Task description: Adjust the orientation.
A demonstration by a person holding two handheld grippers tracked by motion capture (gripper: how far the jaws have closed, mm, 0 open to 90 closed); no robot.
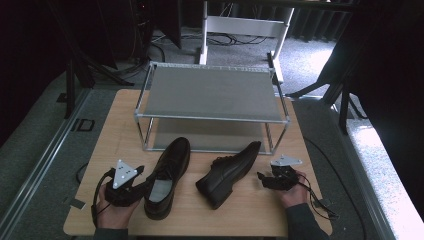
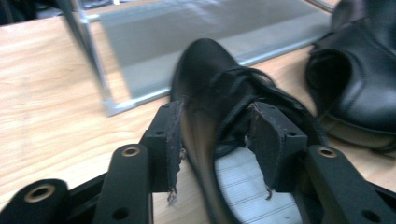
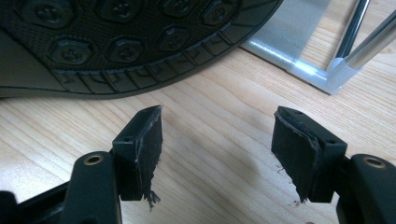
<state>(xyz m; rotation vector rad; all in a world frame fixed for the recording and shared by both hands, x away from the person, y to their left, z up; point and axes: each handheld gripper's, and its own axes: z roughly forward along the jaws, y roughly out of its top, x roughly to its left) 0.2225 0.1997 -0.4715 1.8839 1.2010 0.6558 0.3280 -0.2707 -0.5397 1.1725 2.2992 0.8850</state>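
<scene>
Two black leather lace-up shoes lie on the wooden table (image 1: 115,130) in front of a shoe rack. The left shoe (image 1: 167,175) stands upright, toe toward the rack. My left gripper (image 1: 142,186) is at its heel end. In the left gripper view the left gripper (image 2: 217,140) is open and straddles the side wall of this shoe (image 2: 201,70), one pad outside and one inside above the pale insole. The right shoe (image 1: 230,170) lies tipped on its side. My right gripper (image 1: 261,179) sits just right of it. The right gripper (image 3: 217,135) is open over bare wood, facing the treaded sole (image 3: 116,42).
A two-tier metal rack (image 1: 210,92) with grey fabric shelves stands at the back of the table, both shelves bare. Its lower frame corner (image 3: 327,70) is close beyond the right gripper. The second shoe (image 2: 359,79) lies to the right of the left gripper.
</scene>
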